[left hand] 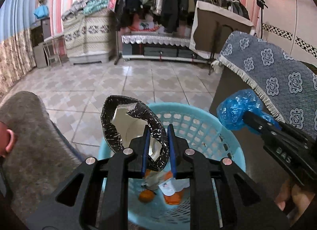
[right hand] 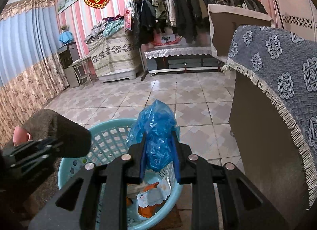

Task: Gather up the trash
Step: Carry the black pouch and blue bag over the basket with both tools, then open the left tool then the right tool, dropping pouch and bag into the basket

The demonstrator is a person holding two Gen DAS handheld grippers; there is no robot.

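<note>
The left gripper (left hand: 158, 131) is closed narrowly on the rim of a crumpled paper cup (left hand: 134, 123), black-speckled outside and white inside, which sticks up and to the left of its fingers. Directly below and beyond this gripper stands a light blue plastic basket (left hand: 198, 123) on the tiled floor (left hand: 118, 79), already holding orange wrappers (left hand: 172, 196) and a small orange fruit (left hand: 146, 196). The right gripper (right hand: 159, 140) pinches a bunched blue plastic bag (right hand: 156, 127) between its fingers, above the basket's (right hand: 111, 140) far rim. To the right of both grippers stands a cabinet draped in a blue patterned cloth (right hand: 277, 67).
</note>
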